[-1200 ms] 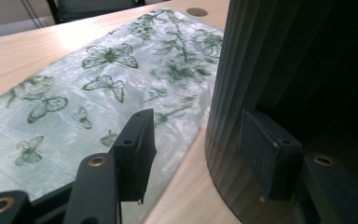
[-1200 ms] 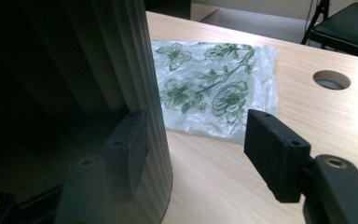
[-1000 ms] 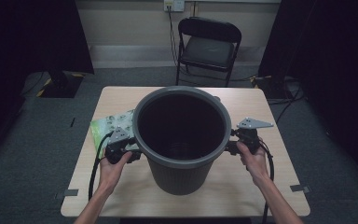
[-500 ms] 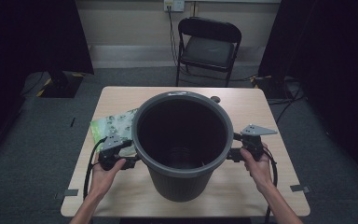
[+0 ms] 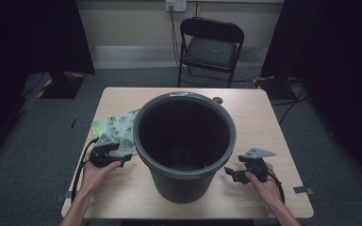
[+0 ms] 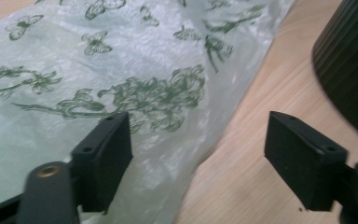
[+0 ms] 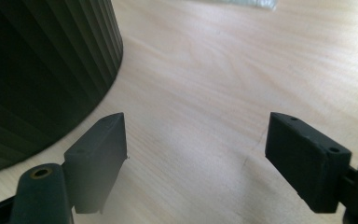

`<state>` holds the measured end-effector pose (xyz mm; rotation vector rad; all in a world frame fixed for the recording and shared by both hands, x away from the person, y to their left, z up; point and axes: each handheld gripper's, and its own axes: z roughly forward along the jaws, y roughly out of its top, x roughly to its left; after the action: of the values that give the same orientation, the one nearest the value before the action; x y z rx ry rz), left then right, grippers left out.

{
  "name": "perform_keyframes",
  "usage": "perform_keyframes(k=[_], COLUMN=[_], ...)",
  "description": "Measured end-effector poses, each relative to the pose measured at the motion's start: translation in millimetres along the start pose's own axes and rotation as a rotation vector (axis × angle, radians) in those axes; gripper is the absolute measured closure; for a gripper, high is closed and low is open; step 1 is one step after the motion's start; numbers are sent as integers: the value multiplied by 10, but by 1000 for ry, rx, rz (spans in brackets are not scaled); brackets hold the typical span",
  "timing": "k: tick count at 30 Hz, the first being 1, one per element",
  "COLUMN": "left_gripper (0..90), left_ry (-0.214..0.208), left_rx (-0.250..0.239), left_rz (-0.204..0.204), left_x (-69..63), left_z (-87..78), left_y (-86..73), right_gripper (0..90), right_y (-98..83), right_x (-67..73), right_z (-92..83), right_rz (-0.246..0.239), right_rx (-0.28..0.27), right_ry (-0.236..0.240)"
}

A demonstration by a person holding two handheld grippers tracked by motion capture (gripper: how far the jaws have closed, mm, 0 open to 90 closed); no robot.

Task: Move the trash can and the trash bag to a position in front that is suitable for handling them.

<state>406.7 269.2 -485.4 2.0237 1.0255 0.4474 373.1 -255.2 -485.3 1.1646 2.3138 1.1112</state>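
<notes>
Here a dark grey plastic bin (image 5: 184, 146) stands upright at the middle of the light wooden table (image 5: 259, 113), its round mouth open to the high view. The bin has a thick rolled rim, a dark inside with faint rings at the bottom, and fine vertical ribs down its outer wall, seen close in the right gripper view (image 7: 37, 74). It tapers toward its base.

At about nine o'clock from the bin, the left gripper (image 5: 122, 157) sits low near the table in the person's left hand (image 5: 96, 169), just beside the bin's wall but not touching it. Its jaws have just been opening and now stand spread wide with nothing between them. In the left gripper view they hover over the edge of a thin, translucent plastic bag (image 6: 98, 74) printed with green butterflies and flowers, which lies flat on the table at roughly ten o'clock from the bin (image 6: 354, 70).

At about four o'clock from the bin, the right gripper (image 5: 230, 173) rests low in the person's right hand (image 5: 264, 186). Its jaws too have just been opening and are spread wide, empty, with bare table under them. The bin's wall rises just to the side of one jaw, apart from it.
</notes>
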Motion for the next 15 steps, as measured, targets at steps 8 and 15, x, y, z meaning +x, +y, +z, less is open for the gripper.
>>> perform_keyframes(k=[8,15], left_gripper=[327,426], left_ry=[30,50], left_rx=[31,67], left_rz=[-25,3], left_x=[120,154], left_z=[26,112], left_y=[-78,-62], right_gripper=[199,190], right_y=[-52,-60], right_x=[1,8], right_z=[113,122], right_rz=[-33,-33], right_rx=[59,51], right_ry=[-12,-15])
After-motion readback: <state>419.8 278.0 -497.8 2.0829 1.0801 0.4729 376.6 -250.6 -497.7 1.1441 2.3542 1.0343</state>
